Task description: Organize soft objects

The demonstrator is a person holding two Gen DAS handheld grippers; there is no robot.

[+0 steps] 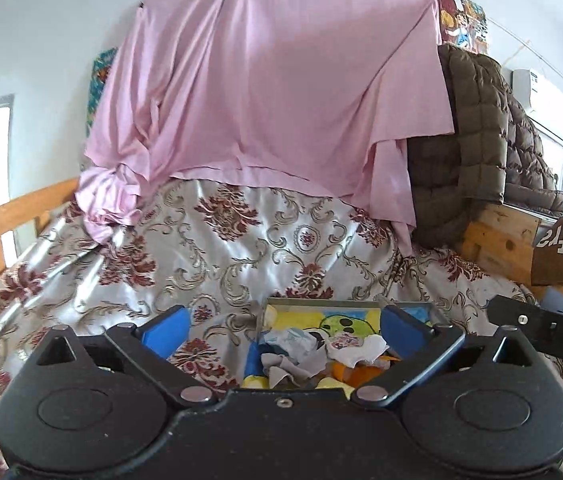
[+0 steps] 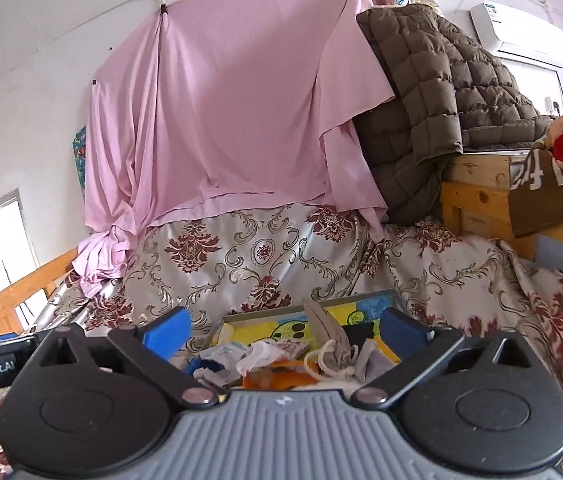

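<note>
Soft little cloths [image 1: 301, 356] lie in a heap on a flat tray [image 1: 321, 303] with a yellow cartoon picture. The tray sits on the bed [image 1: 241, 240], near both tools, so it looks like the spot where the soft things get sorted. A grey pouch with a cord [image 2: 337, 356] rests on the right of the heap. The left gripper [image 1: 285, 326] has its jaws wide with nothing in them. The right gripper [image 2: 285, 326] is wide and bare too. Both hang just above the heap, maybe ready to pick. Far behind, a pink sheet [image 1: 261, 92] is pinned on the wall, perhaps as a curtain. A brown puffy coat [image 2: 433, 92] drapes over a wooden frame on the right.
</note>
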